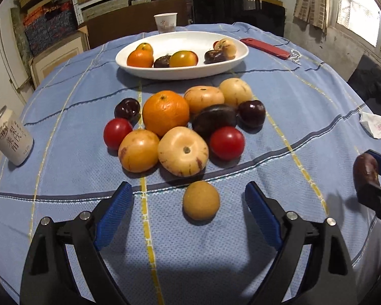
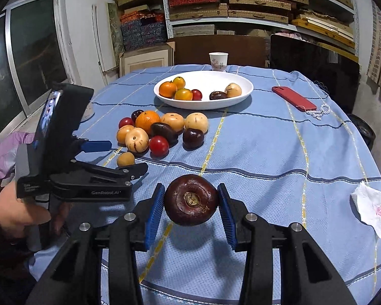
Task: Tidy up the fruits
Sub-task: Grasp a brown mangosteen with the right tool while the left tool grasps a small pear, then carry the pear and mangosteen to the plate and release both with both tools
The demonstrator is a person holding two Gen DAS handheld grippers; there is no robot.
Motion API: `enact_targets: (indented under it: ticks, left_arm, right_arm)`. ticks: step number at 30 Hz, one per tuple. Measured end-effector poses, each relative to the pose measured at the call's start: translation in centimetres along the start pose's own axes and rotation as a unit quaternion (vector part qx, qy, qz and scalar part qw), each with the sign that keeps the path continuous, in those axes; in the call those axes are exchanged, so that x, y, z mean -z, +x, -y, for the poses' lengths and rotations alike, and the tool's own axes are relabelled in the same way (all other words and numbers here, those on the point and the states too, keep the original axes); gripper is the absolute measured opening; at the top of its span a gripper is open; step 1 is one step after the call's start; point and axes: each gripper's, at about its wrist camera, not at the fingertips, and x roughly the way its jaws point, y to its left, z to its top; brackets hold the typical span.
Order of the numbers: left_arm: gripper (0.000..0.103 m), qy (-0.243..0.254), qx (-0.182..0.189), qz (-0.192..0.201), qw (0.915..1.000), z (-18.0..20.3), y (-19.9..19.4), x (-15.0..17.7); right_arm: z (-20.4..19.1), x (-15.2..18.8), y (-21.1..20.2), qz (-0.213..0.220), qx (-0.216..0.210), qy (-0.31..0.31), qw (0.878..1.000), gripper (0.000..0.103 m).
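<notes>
Right claw (image 2: 190,204): blue ribbed pads clamped on either side of a dark brown, glossy, flattened round fruit (image 2: 191,199), its stem scar facing the camera, held clear above the cloth near the near edge of the bench (image 2: 279,152).

Left claw (image 1: 189,198): jaws apart, nothing gripped; a small tan, matte, round fruit (image 1: 201,200) lay on the cloth between the pads, touching neither.

Beyond the left claw, a loose cluster in contact: one large orange (image 1: 165,113) with dimpled skin, four pale yellow smooth fruits with brown flecks, two red glossy tomatoes (image 1: 227,142), three dark maroon fruits.

Farther off, apart from the cluster: a white oval dish (image 1: 180,72), shallow and smooth-rimmed, holding oranges, a yellow-red fruit, two dark fruits and a pale one. Its middle and right portions showed bare white floor.

Behind the dish: a white paper cup (image 1: 165,23) at the far edge.

Right of the dish: a red phone (image 2: 293,98) lying flat, a string of beads beside its near end.

Left edge: a pale drinks can (image 1: 11,138), tilted in the fisheye view. Right edge: a crumpled white tissue (image 2: 372,208).

Cover: blue woven cloth with dark blue and yellow stripes. A broad strip of bare cloth lay open on the right, between the cluster and the phone.
</notes>
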Motion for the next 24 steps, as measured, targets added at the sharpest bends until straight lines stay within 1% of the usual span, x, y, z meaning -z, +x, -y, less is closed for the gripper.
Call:
enact_targets:
  ticks: [1,2,3,5,10,14,16,21,24]
  left_arm:
    - [0.067,-0.003,-0.001,-0.004,1.0,-0.2,0.2,0.0]
    - [0.055,-0.009,0.009,-0.007,0.9999,-0.5,0.3,-0.1]
    - [0.041,-0.013,0.007,-0.006,0.9999,-0.6,0.2,-0.1]
    - [0.025,-0.013,0.015,-0.005,0.9998,-0.7,0.0,0.0]
    - [0.025,-0.02,0.042,0.008,0.9989,-0.9,-1.3,0.7]
    - [0.025,-0.029,0.05,0.044,0.9973,-1.5,-3.9,0.6]
    - [0.025,-0.035,0.052,0.061,0.9961,-1.9,-5.3,0.4]
    - [0.025,-0.043,0.046,0.107,0.9923,-3.2,-8.9,-1.6]
    - [0.025,-0.054,0.052,0.114,0.9907,-4.1,-9.7,-3.9]
  right_arm:
    - [0.0,0.1,-0.1,0.001,-0.002,0.0,1.0,0.043]
    - [0.0,0.1,-0.1,0.001,-0.004,-0.001,1.0,0.043]
    - [0.0,0.1,-0.1,0.001,-0.006,0.0,1.0,0.043]
    - [-0.1,0.1,-0.1,0.002,-0.009,0.001,1.0,0.043]
    - [-0.1,-0.1,-0.1,0.004,-0.007,0.0,1.0,0.043]
    - [-0.1,-0.6,-0.4,0.009,-0.007,0.0,1.0,0.043]
    - [-0.1,-1.2,-0.9,0.019,-0.004,-0.003,1.0,0.043]
    - [0.0,-3.7,-2.6,0.059,0.011,-0.014,0.998,0.043]
    - [0.4,-5.6,-3.1,0.08,0.016,-0.019,0.996,0.043]
